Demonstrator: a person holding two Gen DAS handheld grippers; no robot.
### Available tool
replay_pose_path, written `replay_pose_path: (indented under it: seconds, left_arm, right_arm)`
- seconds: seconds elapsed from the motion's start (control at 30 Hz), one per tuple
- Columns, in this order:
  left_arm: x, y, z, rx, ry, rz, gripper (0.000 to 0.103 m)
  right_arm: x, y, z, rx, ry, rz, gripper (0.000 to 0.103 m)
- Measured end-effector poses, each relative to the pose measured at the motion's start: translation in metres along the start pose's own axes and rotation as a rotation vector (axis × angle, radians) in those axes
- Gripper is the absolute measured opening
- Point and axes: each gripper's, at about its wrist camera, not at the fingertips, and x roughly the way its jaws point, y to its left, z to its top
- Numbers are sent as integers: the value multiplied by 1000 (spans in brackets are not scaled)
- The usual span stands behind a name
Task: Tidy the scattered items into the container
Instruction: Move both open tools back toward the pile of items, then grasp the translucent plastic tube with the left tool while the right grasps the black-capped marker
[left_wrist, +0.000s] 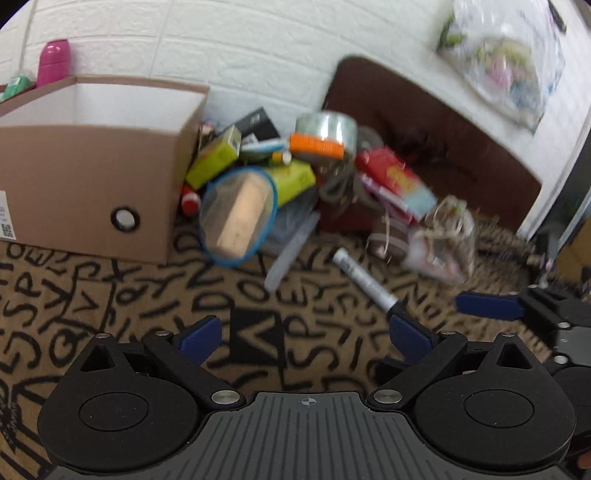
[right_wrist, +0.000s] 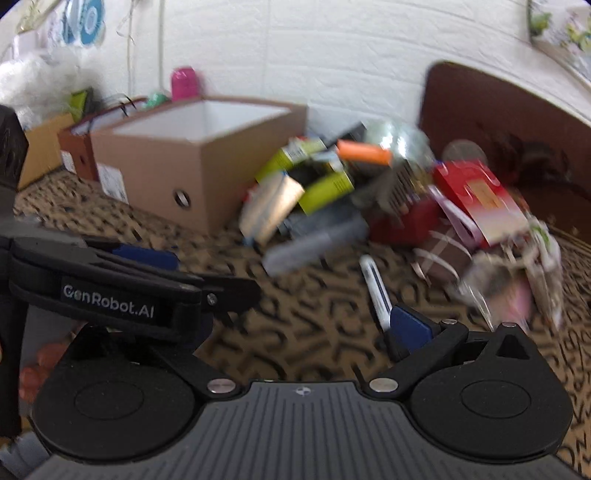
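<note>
Cardboard box (left_wrist: 88, 177) untouched; both grippers' jaws gape wide, empty.

A pink bottle (left_wrist: 54, 61) is seen behind, before a white brick wall (left_wrist: 258, 48); a letter-patterned rug (left_wrist: 110, 295) is spread below.

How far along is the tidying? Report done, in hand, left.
Done: nothing visible; what shows inside the cardboard box is bare white wall. In hand: nothing; left gripper and right gripper are open. Left: the whole pile and the marker on the rug.
</note>
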Motion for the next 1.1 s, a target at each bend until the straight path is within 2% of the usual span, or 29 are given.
replay_pose_path:
  seconds: [0.17,0.27,0.3,0.4,0.63,0.87,0.9,0.93,0.97,1.03,1.07,1.1]
  left_arm:
    - [20,-8,-2,86,7,34,102]
    - [35,-11,2,144,19,53,100]
    - [40,-12,3,157,26,54,96]
    - [54,-10,6,164,36,61,93]
    - [79,-8,19,184,31,76,92]
    - [96,-9,32,209,23,78,78]
    - [98,-9,34,208,23,75,77]
    - [100,-10,35,212,22,75,75]
    - [103,-11,36,223,20,80,71]
    - [106,-14,37,247,18,99,61]
    - [107,-15,37,254,17,104,46]
    - [107,-16,38,258,19,102,28]
  right_arm:
    - [20,-13,-30,-30,93,-87,102]
    - [31,-24,-38,16,122,-89,102]
    - [33,-30,-39,49,121,-76,102]
    - [38,-42,-40,125,121,-36,102]
    - [53,-50,-36,118,91,-22,102]
    - [67,-56,-29,120,42,-23,99]
    - [68,-57,-27,116,33,-22,94]
    - [69,-57,-26,108,21,-19,84]
    - [69,-57,-24,100,10,-15,79]
    - [72,-57,-19,91,5,-2,62]
    - [73,-57,-17,90,7,0,58]
    - [74,-56,-15,86,10,0,49]
